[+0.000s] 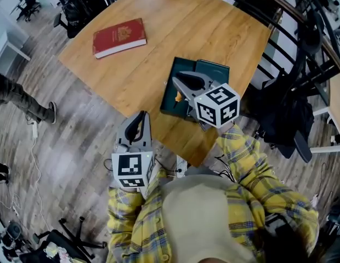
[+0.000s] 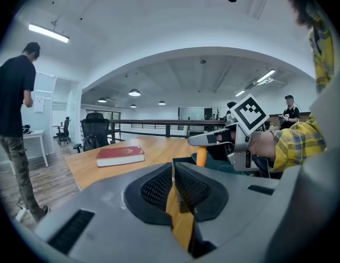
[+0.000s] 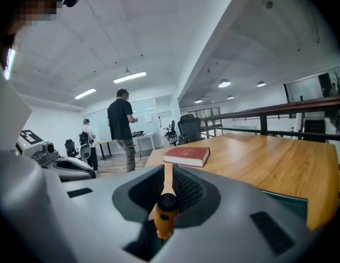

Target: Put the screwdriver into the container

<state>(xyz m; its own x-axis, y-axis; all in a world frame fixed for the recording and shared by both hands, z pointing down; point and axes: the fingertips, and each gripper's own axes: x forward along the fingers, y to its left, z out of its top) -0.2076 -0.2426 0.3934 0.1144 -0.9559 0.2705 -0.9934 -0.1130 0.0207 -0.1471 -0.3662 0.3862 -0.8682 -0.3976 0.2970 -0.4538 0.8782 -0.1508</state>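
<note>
While the red book [image 1: 119,37] lies flat in the upper left of the head view, well apart from the action, it plays no part in this job and simply shares the table [image 1: 175,21]. Moving right, the left gripper [image 1: 141,118] hangs off the table's near edge, low and left of centre. Its own view shows the jaws together with nothing between them, only a sliver of tabletop showing through the slit below the tips. It looks parked there to leave the other tool room.

On to the middle of the frame: the container [image 1: 214,70], a dark teal box, sits near the table's lower right corner, close to the person and easy to reach. Right over it hovers the right gripper [image 1: 178,84], clamped on the screwdriver [image 1: 178,97]. The right gripper view shows the orange handle with its black cap pinched between the pads [image 3: 186,189]. From the left gripper view, that orange handle hangs just beneath the jaws, above the teal box.

Gripping by the handle, I'd say, lets the tool drop in cleanly. My read is that the carry is done and the lowering and release are not yet made, since the screwdriver is in the jaws and not lying in the container
</note>
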